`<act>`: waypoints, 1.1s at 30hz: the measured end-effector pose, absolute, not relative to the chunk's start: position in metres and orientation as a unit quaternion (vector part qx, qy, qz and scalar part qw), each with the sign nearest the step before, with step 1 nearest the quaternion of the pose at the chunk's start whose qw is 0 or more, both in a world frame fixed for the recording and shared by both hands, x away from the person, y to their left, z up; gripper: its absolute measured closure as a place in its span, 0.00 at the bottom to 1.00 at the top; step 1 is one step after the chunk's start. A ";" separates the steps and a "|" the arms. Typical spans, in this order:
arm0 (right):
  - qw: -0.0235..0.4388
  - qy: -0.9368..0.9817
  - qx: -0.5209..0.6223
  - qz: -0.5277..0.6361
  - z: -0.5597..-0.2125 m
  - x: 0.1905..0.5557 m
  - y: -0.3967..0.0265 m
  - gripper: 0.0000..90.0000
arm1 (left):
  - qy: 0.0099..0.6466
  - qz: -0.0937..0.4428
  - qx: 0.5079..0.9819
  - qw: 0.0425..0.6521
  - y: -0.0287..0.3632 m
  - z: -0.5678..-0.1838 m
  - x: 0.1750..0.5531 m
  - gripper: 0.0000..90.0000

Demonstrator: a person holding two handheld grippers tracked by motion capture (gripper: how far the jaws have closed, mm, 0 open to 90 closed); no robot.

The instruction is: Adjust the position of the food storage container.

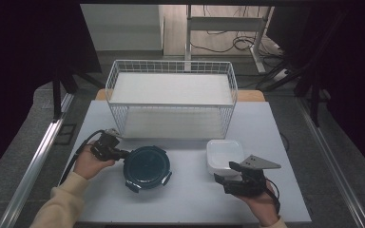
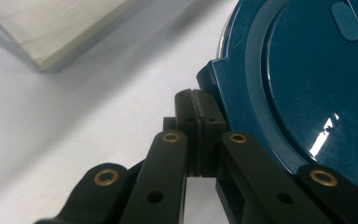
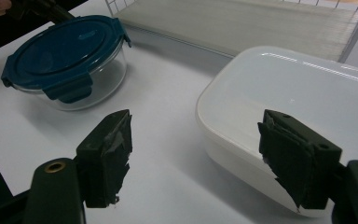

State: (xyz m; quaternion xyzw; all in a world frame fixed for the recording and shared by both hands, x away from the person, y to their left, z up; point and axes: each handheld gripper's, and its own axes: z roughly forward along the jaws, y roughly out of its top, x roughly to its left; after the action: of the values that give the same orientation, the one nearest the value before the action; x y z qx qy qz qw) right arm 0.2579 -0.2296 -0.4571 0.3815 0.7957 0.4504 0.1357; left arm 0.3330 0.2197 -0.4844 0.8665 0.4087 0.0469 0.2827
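A round glass container with a dark blue clip-on lid (image 1: pixel 147 166) stands on the table left of centre. My left gripper (image 1: pixel 122 154) is shut, and its tips rest against the clip on the lid's left edge. In the left gripper view the two pads (image 2: pixel 189 122) press together with nothing between them, right next to the blue lid (image 2: pixel 307 84). A white rectangular lidded box (image 1: pixel 224 155) sits to the right. My right gripper (image 1: pixel 224 172) is open at that box's near edge. In the right gripper view the white box (image 3: pixel 298 88) lies ahead, its near corner by the right jaw.
A white wire basket (image 1: pixel 171 66) with a flat pale floor stands at the back of the grey table (image 1: pixel 190 199), close behind both containers. The blue-lidded container (image 3: pixel 67 60) is far left in the right gripper view. Metal rails run along both sides of the table.
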 end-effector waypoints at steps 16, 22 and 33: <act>0.135 0.796 0.383 0.449 -0.458 0.259 -0.230 0.28 | 0.375 0.039 0.878 0.294 0.201 -0.480 0.314 1.00; 0.135 0.796 0.384 0.449 -0.458 0.259 -0.230 0.28 | 0.363 0.042 0.885 0.290 0.194 -0.479 0.304 1.00; 0.135 0.795 0.384 0.449 -0.458 0.259 -0.230 0.28 | 0.357 0.031 0.881 0.310 0.189 -0.481 0.288 1.00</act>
State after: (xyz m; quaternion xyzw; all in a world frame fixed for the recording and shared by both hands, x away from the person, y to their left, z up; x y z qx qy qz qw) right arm 0.2589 -0.2299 -0.4581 0.3842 0.7955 0.4488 0.1350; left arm 0.2875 0.1892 -0.4812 0.8806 0.3570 0.0309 0.3099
